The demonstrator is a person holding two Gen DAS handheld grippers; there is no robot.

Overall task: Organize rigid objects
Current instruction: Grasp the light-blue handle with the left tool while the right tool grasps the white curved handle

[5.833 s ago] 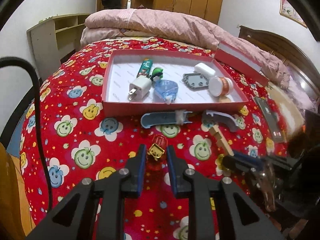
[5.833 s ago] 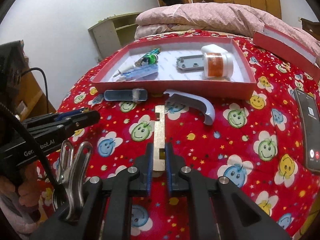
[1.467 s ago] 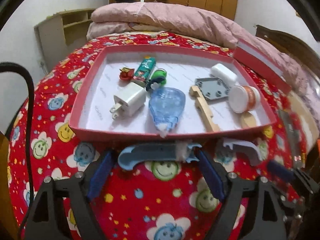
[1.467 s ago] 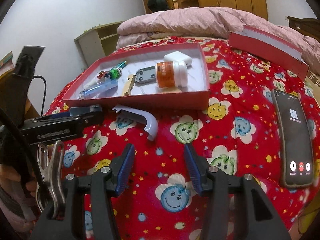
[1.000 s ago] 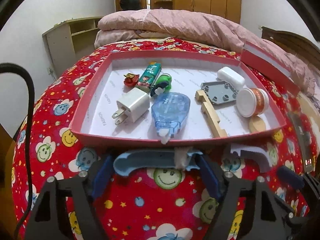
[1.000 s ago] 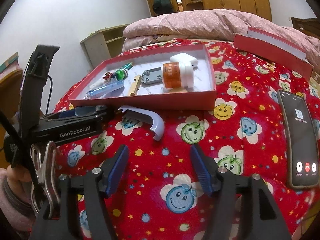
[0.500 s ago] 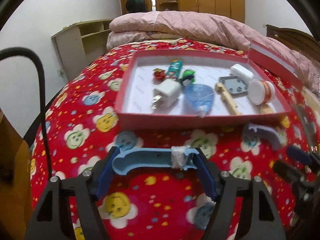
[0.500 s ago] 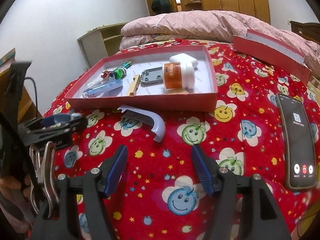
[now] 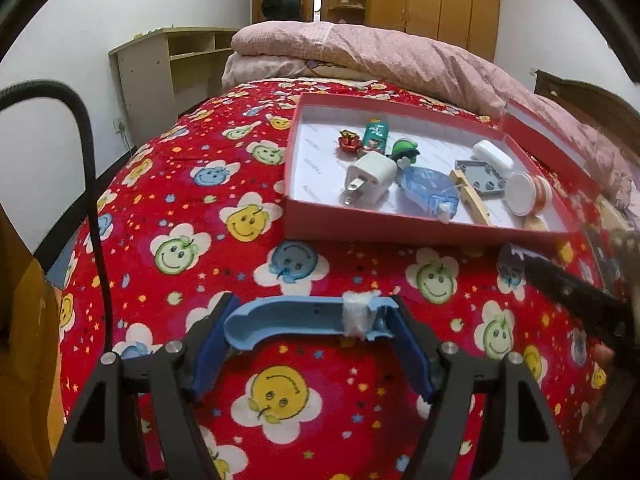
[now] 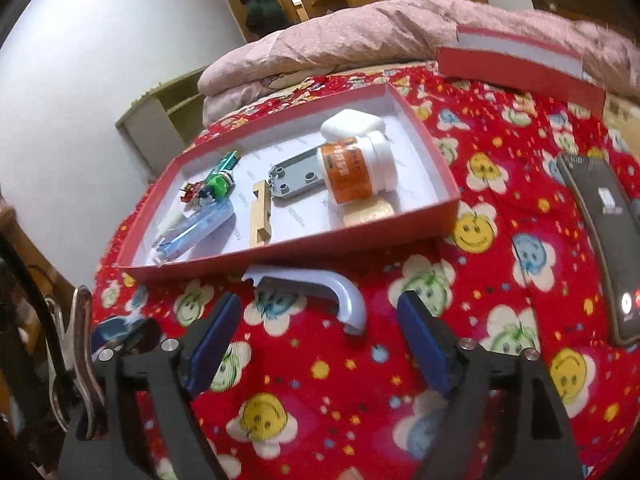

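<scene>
Left wrist view: I am clamping my left gripper (image 9: 310,334) end to end on the blue curved handle (image 9: 308,320), lifted clear of the bedspread (image 9: 180,216), short of the red tray (image 9: 400,229). It looks light, stiff, slick plastic; its long axis runs crosswise between my pads. My right gripper (image 10: 320,322), jaws just widened, is straddling the white curved handle (image 10: 316,286) without touching.

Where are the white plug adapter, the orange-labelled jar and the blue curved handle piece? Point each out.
white plug adapter (image 9: 370,174): left wrist view, on its white body.
orange-labelled jar (image 10: 346,170): right wrist view, on its orange label.
blue curved handle piece (image 9: 288,318): left wrist view, on its long middle bar.
</scene>
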